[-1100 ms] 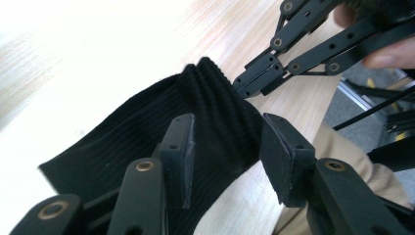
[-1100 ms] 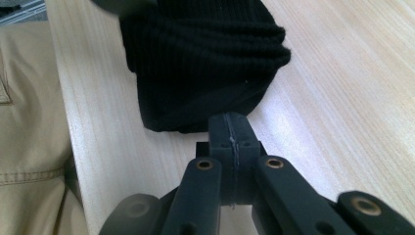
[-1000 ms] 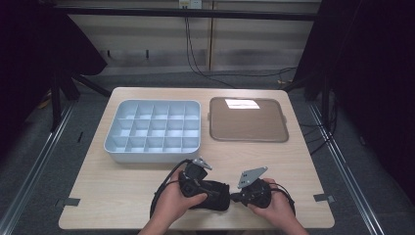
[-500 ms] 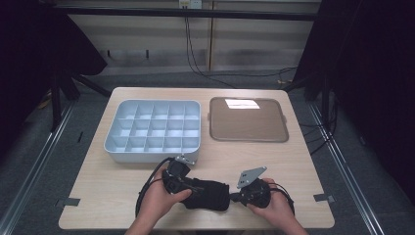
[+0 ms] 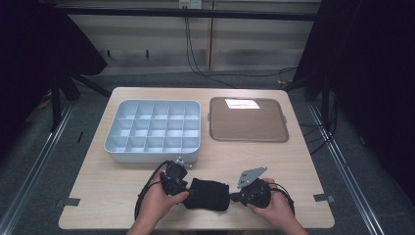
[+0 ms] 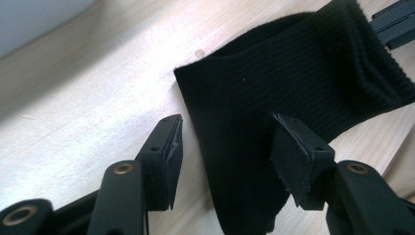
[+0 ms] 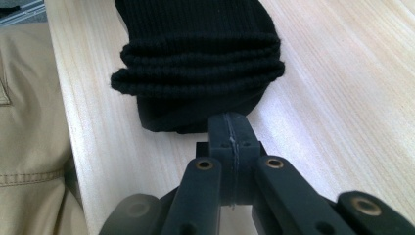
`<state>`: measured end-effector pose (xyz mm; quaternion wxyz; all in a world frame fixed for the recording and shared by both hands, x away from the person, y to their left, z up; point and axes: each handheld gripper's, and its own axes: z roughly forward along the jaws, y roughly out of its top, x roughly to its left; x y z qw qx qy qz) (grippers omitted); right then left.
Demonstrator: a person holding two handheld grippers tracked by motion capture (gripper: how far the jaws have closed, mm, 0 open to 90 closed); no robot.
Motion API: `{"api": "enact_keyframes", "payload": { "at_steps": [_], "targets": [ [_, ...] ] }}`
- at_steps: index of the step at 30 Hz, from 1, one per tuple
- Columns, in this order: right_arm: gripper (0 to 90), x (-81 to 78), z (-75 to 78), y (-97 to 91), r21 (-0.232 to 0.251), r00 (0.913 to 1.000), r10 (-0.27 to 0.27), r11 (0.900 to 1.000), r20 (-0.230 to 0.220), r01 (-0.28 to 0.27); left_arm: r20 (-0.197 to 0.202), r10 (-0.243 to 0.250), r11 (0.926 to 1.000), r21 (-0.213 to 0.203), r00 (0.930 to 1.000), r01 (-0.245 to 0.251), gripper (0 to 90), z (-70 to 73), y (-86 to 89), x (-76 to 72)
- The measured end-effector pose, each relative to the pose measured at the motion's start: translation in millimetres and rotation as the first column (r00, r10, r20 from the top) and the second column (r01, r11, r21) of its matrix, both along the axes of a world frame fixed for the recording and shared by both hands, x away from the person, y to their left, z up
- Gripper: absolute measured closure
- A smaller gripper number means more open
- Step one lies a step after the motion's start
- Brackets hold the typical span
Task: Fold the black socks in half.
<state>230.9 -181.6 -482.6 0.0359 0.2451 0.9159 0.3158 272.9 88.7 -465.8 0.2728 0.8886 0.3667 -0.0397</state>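
In the high view, a pale wooden surface (image 5: pixel 244 156) is seen in the middle of the frame, standing on a grey carpeted floor (image 5: pixel 58 161). Dark curtains are hung at the upper left and the right edge, and black cables are trailed down a light wall at the top centre. On the surface, a light blue plastic tray divided into square compartments (image 5: pixel 154 129) is placed left of centre, with a flat brown rectangular tray (image 5: pixel 248 120) just beside it to the right; a bright glare patch lies on the brown tray's far edge. No writing or brand can be read anywhere. Near the lower edge, a black ribbed knitted fabric piece (image 5: pixel 209 194) lies on the surface between the left claw (image 5: pixel 182 188) and the right claw (image 5: pixel 236 197), each held in a hand.

In the left gripper view, the left claw (image 6: pixel 225 156) is seen with its jaws apart, having just been opening. The black fabric (image 6: pixel 284 88) lies between them across the centre and upper right of the frame; the right pad is over the cloth and the left pad is clear of it, above bare wood.

In the right gripper view, the right claw (image 7: pixel 230 134) is closed tight at the lower centre, pinching the lower edge of the folded black fabric (image 7: pixel 195 54), whose ribbed cuff is bunched at the upper centre. Beige cloth of the person's clothing (image 7: pixel 29 122) is seen at the left edge.
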Motion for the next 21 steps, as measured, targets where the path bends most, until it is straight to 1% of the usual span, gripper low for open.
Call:
{"api": "enact_keyframes", "payload": {
  "at_steps": [4, 5, 7, 8, 11, 14, 17, 18, 21],
  "targets": [
    [90.0, 0.5, -0.2, 0.2, 0.002, 1.0, 0.005, 1.0, 0.006, -0.005, -0.009, -0.001, 1.0, 0.006, 1.0, 0.001, 47.7, -4.0, -0.9, -0.1],
    [90.0, 0.3, 0.3, -0.3, 0.001, 1.0, 0.002, 1.0, 0.001, -0.002, -0.01, -0.001, 1.0, 0.006, 1.0, 0.001, 48.4, -4.4, -1.2, -0.3],
    [90.0, 1.2, 1.2, -1.7, 0.001, 0.9999, 0.005, 1.0, 0.012, -0.005, -0.013, -0.004, 1.0, 0.008, 0.9999, 0.004, 50.0, -4.9, -1.4, -0.5],
    [90.0, 1.3, 2.0, -2.3, 0.012, 0.9999, -0.004, 0.9999, 0.01, 0.004, -0.015, -0.003, 0.9999, 0.011, 0.9999, 0.003, 51.3, -5.3, -1.6, -0.8],
    [90.0, 1.5, 5.4, -4.1, 0.022, 0.9997, -0.013, 0.9997, 0.019, 0.013, -0.017, -0.007, 0.9997, 0.022, 0.9998, 0.008, 55.1, -6.8, -2.5, -1.7],
    [90.0, 1.2, 9.2, -3.4, 0.038, 0.9996, -0.012, 0.9992, 0.025, 0.011, -0.017, -0.01, 0.9994, 0.033, 0.9998, 0.01, 58.0, -8.9, -3.4, -2.8],
    [90.0, 1.3, 14.1, -1.1, 0.048, 0.9992, -0.011, 0.9988, 0.038, 0.009, -0.025, -0.009, 0.9993, 0.035, 0.9997, 0.01, 60.7, -8.9, -3.5, -2.5],
    [90.0, 1.8, 15.4, 0.0, 0.063, 0.999, -0.012, 0.998, 0.044, 0.009, -0.027, -0.009, 0.9993, 0.036, 0.9996, 0.01, 61.4, -8.8, -3.6, -2.3],
    [90.0, 3.2, 19.7, 2.9, 0.085, 0.9989, -0.013, 0.9964, 0.046, 0.009, -0.03, -0.012, 0.9992, 0.038, 0.9995, 0.013, 63.8, -8.8, -3.4, -1.9]
  ]
}}
